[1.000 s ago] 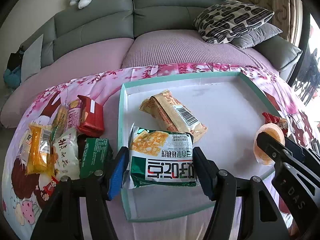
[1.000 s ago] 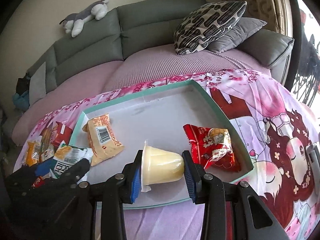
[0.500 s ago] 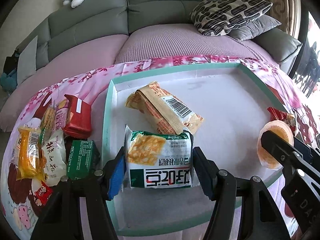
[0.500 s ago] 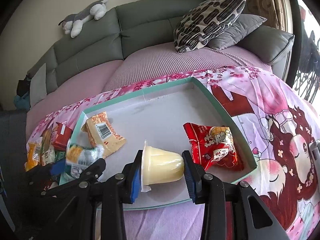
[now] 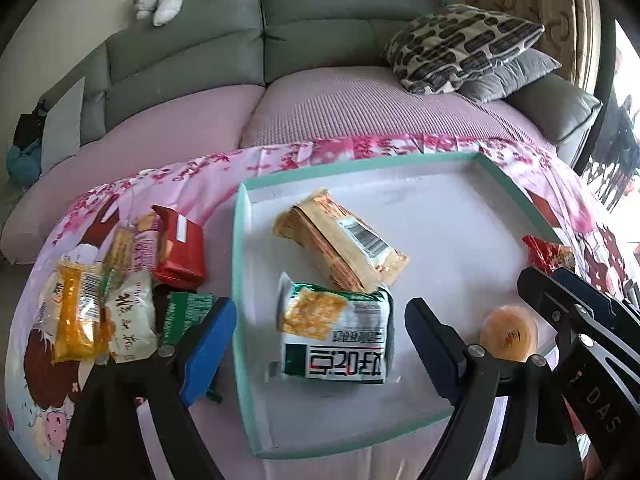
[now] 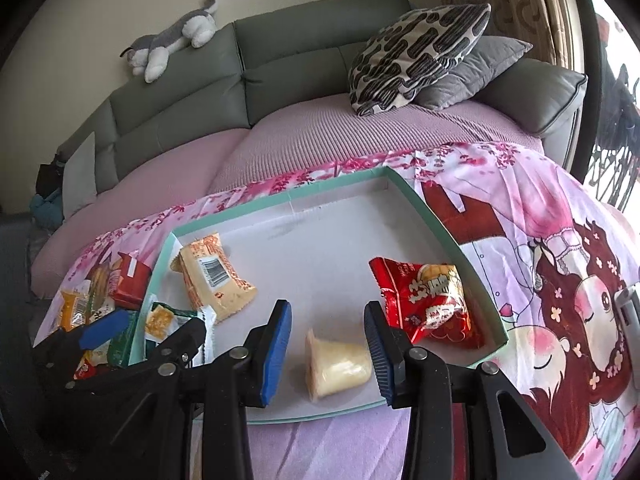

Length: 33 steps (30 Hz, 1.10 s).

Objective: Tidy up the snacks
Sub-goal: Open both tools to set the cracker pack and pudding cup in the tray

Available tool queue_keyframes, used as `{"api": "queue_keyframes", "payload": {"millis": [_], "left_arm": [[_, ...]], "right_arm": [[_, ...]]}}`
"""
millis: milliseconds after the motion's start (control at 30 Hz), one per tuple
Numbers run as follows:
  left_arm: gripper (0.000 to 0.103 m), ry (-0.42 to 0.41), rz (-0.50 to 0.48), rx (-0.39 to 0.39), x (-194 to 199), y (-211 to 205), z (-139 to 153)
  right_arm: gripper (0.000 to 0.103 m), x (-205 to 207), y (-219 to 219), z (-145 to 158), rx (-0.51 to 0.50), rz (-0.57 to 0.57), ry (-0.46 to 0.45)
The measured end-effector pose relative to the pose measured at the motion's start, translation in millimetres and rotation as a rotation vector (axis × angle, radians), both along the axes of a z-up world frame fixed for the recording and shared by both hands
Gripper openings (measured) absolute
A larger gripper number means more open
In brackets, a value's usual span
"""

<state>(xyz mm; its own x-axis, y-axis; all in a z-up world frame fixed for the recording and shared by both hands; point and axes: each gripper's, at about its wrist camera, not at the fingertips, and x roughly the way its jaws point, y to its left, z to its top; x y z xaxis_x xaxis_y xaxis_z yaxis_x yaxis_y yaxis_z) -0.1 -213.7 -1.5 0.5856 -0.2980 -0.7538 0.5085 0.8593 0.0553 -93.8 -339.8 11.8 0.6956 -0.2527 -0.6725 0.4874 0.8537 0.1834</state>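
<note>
Left tongs opening, green cracker pack lying free between them in tray. Right tongs spread; jelly cup on its side between, touching right pad.

A home living room. A grey upholstered corner sofa fills the background, its seats covered in a pale mauve ribbed throw. A grey and white plush toy animal lies along the top of the backrest. 2 cushions lean in the sofa's corner: 1 cream with black dashes, 1 plain grey. A patterned beige curtain hangs beside a bright window. In front, a pink cartoon-printed cloth covers a low surface.
</note>
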Motion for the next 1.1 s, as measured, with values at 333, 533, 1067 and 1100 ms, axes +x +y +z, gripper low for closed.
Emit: {"api": "queue_keyframes", "payload": {"millis": [333, 533, 1067, 1100], "left_arm": [[0.087, -0.009, 0.088, -0.025, 9, 23, 9], [0.097, -0.022, 0.220, -0.044, 17, 44, 13], [0.103, 0.001, 0.361, -0.023, 30, 73, 3], [0.103, 0.002, 0.361, -0.018, 30, 74, 3]], "right_arm": [[0.041, -2, 0, 3, -0.006, -0.009, -0.005], [0.049, 2, 1, 0, -0.011, -0.015, 0.018], [0.103, 8, 18, 4, -0.055, 0.046, -0.013], [0.103, 8, 18, 4, -0.057, 0.047, -0.013]]}}
